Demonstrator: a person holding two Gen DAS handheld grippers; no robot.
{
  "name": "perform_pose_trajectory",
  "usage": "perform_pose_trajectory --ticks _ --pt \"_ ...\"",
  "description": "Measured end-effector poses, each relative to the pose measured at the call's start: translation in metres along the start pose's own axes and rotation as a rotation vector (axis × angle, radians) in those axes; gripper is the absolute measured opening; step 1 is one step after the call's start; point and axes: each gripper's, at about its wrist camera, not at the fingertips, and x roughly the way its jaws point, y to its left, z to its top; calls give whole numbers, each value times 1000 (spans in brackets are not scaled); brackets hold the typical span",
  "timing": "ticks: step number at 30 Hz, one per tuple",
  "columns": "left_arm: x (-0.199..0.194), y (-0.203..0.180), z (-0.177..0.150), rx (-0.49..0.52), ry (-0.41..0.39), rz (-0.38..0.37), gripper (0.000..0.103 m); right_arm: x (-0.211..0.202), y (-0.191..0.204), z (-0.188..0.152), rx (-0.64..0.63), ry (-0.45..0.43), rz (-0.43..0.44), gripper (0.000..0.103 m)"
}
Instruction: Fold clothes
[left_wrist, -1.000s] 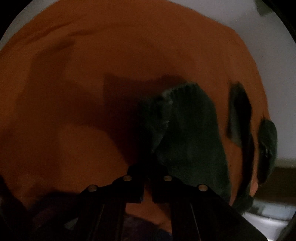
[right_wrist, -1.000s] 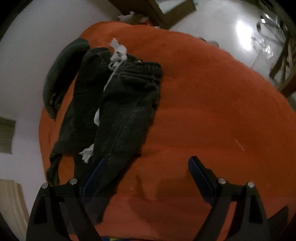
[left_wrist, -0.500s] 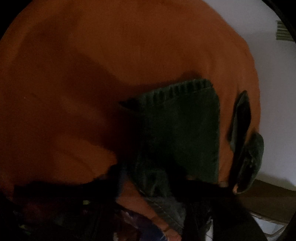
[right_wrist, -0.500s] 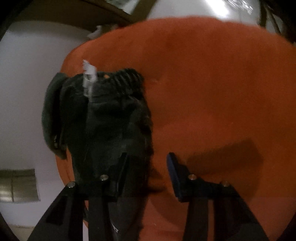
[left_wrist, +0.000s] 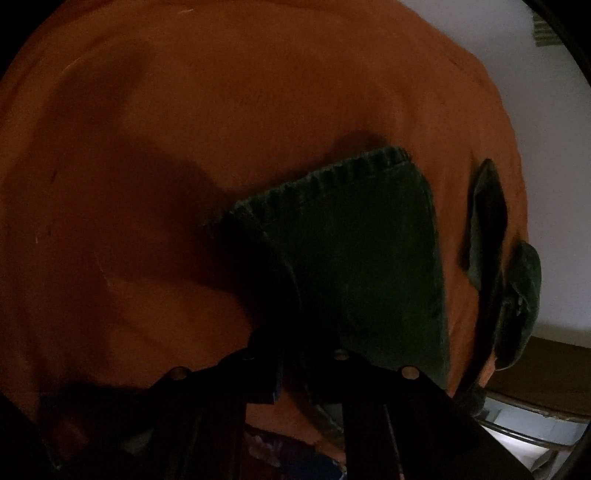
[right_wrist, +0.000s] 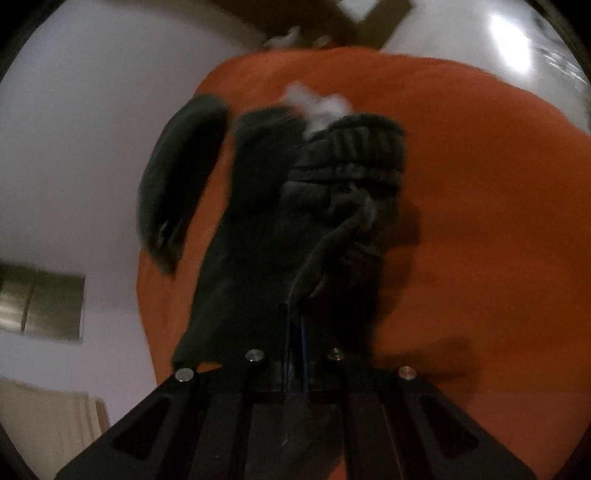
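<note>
Dark trousers with a ribbed waistband lie on an orange cover. My left gripper sits low at their near edge, its jaws closing with dark fabric running down between them. In the right wrist view the trousers are bunched, with a white drawstring at the waistband. My right gripper is closing too, its blue pads nearly together on a raised fold of the cloth. The picture is dark and a little blurred.
A second dark garment hangs over the edge of the orange cover; it also shows as a dark garment at the cover's right edge. Pale floor surrounds the cover. A white tub stands low right. Wooden furniture stands beyond.
The right gripper swept in over the trousers and its wide jaws closed on the fabric. The left gripper sank toward the cloth; the waistband now lies spread out ahead of it.
</note>
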Motion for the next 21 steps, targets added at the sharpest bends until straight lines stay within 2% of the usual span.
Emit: perform_pose_trajectory --ticks 1,2,4,7,10,14,15,16,19,21 --pt "1 1 -1 -1 -1 1 10 5 12 2 -45 27 -22 17" --pt "2 4 -3 -6 -1 6 10 10 23 3 -89 53 -49 48" --pt "11 10 2 -41 13 22 11 19 31 7 -112 92 -113 84" --pt "16 27 6 -111 46 25 11 20 23 6 -105 78 -188 84" --pt "16 30 6 -142 47 11 11 18 6 1 -82 70 -236 84" --pt "19 7 8 -36 33 42 11 9 -35 -7 -10 71 -267 84" --pt "20 0 8 -6 29 47 15 5 -47 -9 22 62 -259 84" --pt "21 -5 9 16 27 48 27 2 -59 -11 66 50 -241 84" --pt "26 -15 8 15 28 19 49 -5 -97 -22 222 -4 -178 84" --pt "32 -16 7 -21 57 -1 53 -7 -118 -34 306 -60 -123 84"
